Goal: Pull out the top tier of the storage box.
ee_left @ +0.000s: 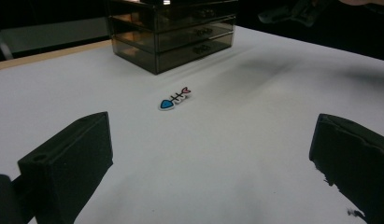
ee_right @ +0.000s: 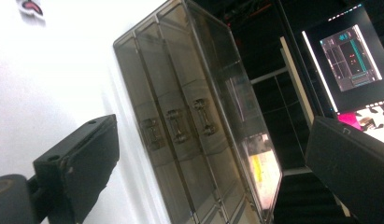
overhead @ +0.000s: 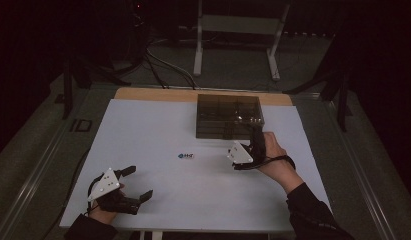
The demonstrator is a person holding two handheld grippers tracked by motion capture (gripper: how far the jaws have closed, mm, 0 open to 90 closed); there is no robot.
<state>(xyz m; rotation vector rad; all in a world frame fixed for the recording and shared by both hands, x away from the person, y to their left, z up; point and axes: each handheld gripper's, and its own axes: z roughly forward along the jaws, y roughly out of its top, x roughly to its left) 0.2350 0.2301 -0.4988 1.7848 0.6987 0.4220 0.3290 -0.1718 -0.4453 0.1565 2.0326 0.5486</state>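
Observation:
A smoked clear drawer unit (overhead: 228, 116) with three stacked drawers stands at the back of the white table (overhead: 158, 130). A small fish-bone figure (overhead: 186, 156), blue at the head and red at the tail, lies mid-table. My left gripper (overhead: 139, 182) hovers open near the front left, pointing at the figure (ee_left: 174, 99) with nothing between its jaws. My right gripper (overhead: 256, 132) is open just in front of the unit's right side. In the right gripper view the drawer fronts and their handles (ee_right: 180, 126) lie between the spread jaws, not touched.
A wooden strip (overhead: 153, 94) runs along the table's far edge. Beyond it stand a metal frame's legs (overhead: 198, 50) and floor cables (overhead: 163, 65). A lit screen (ee_right: 351, 51) shows behind the unit in the right gripper view.

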